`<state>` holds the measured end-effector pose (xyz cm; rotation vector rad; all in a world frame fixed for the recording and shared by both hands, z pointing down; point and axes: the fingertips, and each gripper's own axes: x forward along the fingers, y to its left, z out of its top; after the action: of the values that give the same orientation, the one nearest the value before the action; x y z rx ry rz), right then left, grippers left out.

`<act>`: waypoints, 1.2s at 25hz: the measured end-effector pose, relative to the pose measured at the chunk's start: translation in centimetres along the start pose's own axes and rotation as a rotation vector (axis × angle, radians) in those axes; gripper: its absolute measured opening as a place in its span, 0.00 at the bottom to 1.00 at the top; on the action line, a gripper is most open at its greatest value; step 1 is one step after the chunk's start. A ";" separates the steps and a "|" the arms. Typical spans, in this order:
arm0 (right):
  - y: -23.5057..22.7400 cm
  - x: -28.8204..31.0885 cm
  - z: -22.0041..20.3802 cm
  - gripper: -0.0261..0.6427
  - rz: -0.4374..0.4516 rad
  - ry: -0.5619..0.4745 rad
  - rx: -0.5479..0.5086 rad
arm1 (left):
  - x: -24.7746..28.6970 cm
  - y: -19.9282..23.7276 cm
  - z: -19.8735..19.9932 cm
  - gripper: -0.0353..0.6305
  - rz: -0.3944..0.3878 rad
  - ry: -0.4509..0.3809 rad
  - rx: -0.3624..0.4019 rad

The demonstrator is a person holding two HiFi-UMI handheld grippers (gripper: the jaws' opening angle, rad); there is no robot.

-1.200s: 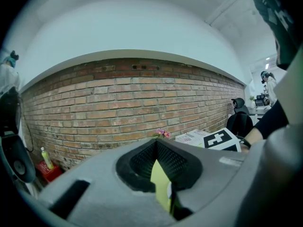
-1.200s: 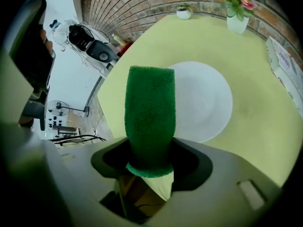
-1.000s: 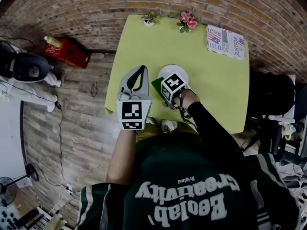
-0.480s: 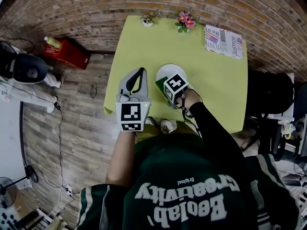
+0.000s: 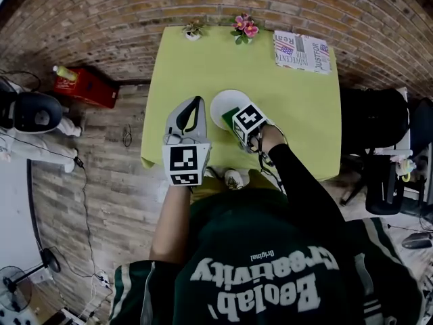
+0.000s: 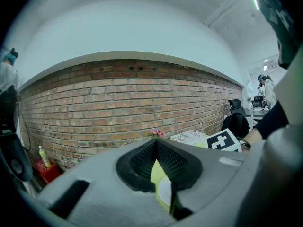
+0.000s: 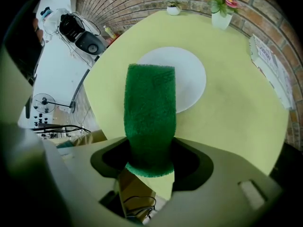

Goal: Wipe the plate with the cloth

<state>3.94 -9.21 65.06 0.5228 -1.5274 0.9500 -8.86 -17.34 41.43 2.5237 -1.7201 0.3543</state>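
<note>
While green cloth [image 7: 150,112] is clamped by right gripper [image 7: 150,157] over the plate [image 7: 189,77], left gripper [image 6: 155,143] held clenched, empty, beside it.

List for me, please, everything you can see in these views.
table: one, yellow-green, in front of the brick wall
plate: one, white, near part of the table
cloth: one, green, over the plate
flower pot: one, pink blooms, table's far edge
small plant: one, green, left of the flower pot
newspaper: one, white, table's far right corner
box: one, red, on the floor left of the table
chair: one, black, right of the table
left gripper: one, grey, fingers together, empty
right gripper: one, grey, fingers shut on the cloth
</note>
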 end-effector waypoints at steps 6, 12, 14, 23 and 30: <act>-1.2 -0.2 -1.1 0.46 -0.029 -0.001 0.023 | 0.1 -0.8 0.1 0.06 -0.020 -0.001 0.003; -2.1 -0.5 -1.8 0.46 -0.047 -0.022 0.049 | 0.0 -1.0 -0.1 0.06 -0.024 0.001 -0.011; -2.1 -0.6 -1.6 0.45 -0.050 -0.050 0.027 | 0.0 -1.5 -0.3 0.06 -0.035 0.005 -0.012; -4.2 -8.3 4.1 0.46 -0.147 -0.580 -0.102 | -0.7 -2.4 1.2 0.06 -0.041 -0.006 0.023; -2.8 -16.9 6.2 0.46 -0.113 -0.974 -0.080 | -1.8 -1.1 4.0 0.06 -0.002 -0.055 0.029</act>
<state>5.75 -18.99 49.81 1.0964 -2.3451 0.5393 -7.86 -16.04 37.27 2.5781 -1.7441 0.3151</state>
